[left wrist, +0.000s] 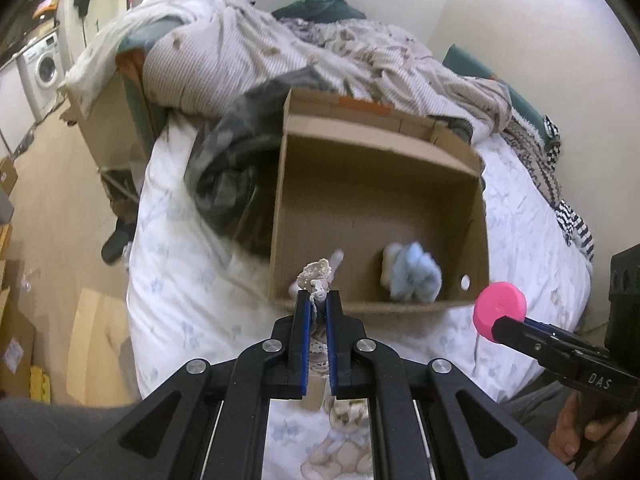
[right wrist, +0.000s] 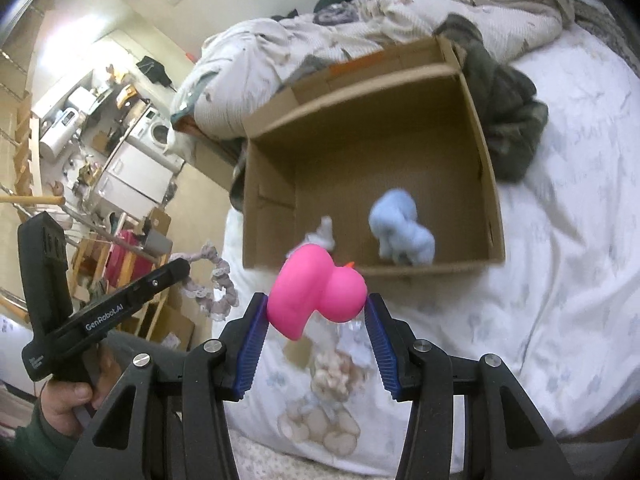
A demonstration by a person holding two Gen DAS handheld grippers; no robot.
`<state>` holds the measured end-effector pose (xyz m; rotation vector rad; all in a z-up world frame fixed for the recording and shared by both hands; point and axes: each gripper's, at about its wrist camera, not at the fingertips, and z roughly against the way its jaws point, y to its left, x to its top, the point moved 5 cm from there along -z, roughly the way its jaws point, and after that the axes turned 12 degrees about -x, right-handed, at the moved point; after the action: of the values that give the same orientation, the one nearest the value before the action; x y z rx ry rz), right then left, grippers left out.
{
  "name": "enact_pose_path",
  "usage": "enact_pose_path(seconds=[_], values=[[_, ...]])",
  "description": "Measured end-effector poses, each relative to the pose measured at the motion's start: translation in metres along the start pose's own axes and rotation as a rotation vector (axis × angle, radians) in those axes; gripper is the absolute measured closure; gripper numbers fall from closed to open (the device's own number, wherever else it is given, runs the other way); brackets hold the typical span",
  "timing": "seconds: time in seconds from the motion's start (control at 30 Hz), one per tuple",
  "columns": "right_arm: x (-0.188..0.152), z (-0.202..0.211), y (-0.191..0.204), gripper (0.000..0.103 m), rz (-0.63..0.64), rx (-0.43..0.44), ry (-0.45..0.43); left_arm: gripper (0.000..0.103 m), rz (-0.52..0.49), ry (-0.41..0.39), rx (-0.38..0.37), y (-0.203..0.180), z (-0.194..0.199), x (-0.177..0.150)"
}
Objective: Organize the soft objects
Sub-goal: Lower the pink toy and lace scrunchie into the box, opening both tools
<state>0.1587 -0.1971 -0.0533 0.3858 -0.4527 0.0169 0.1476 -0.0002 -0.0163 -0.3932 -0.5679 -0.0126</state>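
An open cardboard box [left wrist: 476,224] [right wrist: 490,184] stands on the bed. A light blue plush [left wrist: 414,276] [right wrist: 402,232] lies inside it, with a small white soft item [left wrist: 336,258] [right wrist: 324,232] to its left. My left gripper [left wrist: 319,300] is shut on a cream lace scrunchie [left wrist: 316,274], just before the box's near wall; the scrunchie also shows in the right wrist view [right wrist: 218,288], beside my left gripper [right wrist: 186,268]. My right gripper [right wrist: 316,304] is shut on a pink rubber duck [right wrist: 316,296] [left wrist: 500,308], held before the box's near wall.
A white bedsheet [left wrist: 192,300] [right wrist: 560,280] with a teddy bear print covers the bed. A heaped striped duvet [left wrist: 248,52], dark clothes [left wrist: 228,176] [right wrist: 508,120] and a striped cloth [left wrist: 576,224] lie around the box. Washing machine [left wrist: 42,68], shelves and cardboard stand on the left.
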Motion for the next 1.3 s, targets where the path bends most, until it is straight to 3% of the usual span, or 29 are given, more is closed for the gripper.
enact_pose_path(seconds=[0.47,0.7,0.9,1.17,1.3], values=[[0.053,-0.027,-0.007,0.051,0.002,-0.018,-0.045,0.096,-0.05,-0.046,-0.016,-0.011,-0.024,0.06],[0.05,-0.056,-0.025,0.051,-0.047,-0.026,-0.015,0.096,-0.043,-0.02,-0.054,-0.005,-0.061,0.052],[0.043,-0.075,-0.017,0.051,-0.004,-0.015,0.02,0.096,-0.028,0.03,-0.051,0.007,-0.093,0.036],[0.036,-0.101,-0.005,0.051,0.015,0.046,0.106,0.096,-0.02,0.082,-0.044,0.009,-0.108,0.024],[0.029,-0.116,-0.011,0.051,0.014,0.001,0.156,0.096,-0.023,0.094,-0.035,0.008,-0.113,0.021]])
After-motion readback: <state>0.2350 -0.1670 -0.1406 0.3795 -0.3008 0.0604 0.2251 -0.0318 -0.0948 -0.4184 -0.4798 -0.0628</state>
